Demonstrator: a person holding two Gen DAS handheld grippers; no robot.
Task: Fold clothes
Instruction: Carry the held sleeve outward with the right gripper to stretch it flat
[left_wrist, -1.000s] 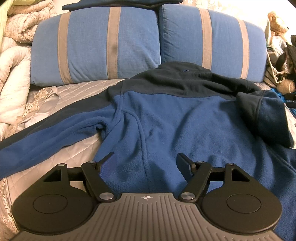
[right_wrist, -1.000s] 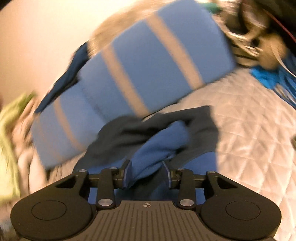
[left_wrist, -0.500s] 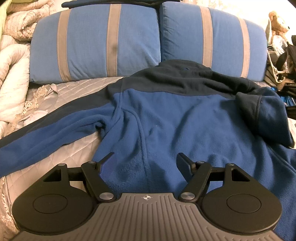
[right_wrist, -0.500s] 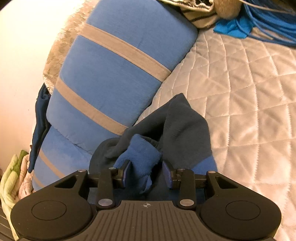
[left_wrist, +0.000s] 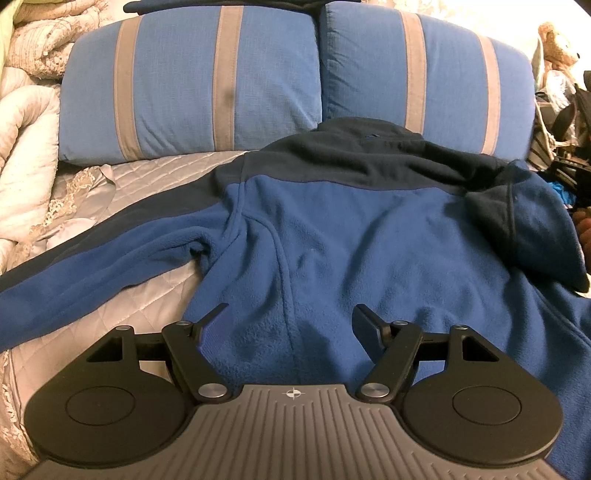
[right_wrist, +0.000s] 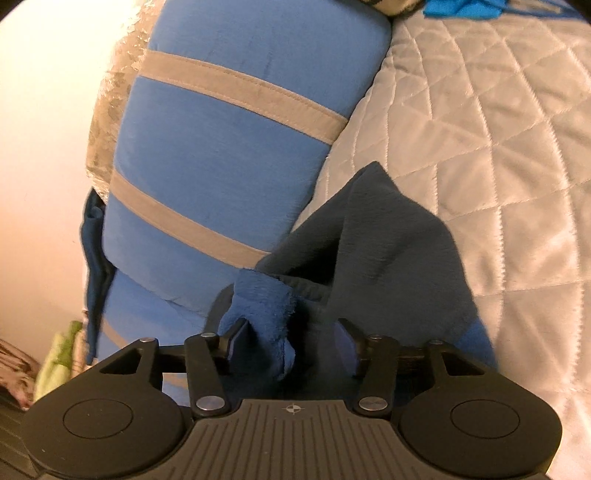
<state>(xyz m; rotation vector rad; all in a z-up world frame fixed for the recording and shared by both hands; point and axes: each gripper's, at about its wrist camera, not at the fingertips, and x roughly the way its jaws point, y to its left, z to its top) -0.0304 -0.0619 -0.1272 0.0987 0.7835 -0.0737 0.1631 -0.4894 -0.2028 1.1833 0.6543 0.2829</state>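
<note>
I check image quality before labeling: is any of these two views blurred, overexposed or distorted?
Left wrist view: sharp, fisheye bends the pillows; glare at top right near the teddy bear. Right wrist view: wall washed out, fleece jacket slightly soft.

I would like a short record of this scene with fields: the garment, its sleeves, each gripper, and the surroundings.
garment: blue fleece jacket with dark yoke, spread on the quilted bedspread
left sleeve: stretched out flat
right sleeve: folded over the body
left gripper: open, above the jacket's lower part, holding nothing
right gripper: shut on the sleeve cuff
surroundings: two blue striped pillows, teddy bear
</note>
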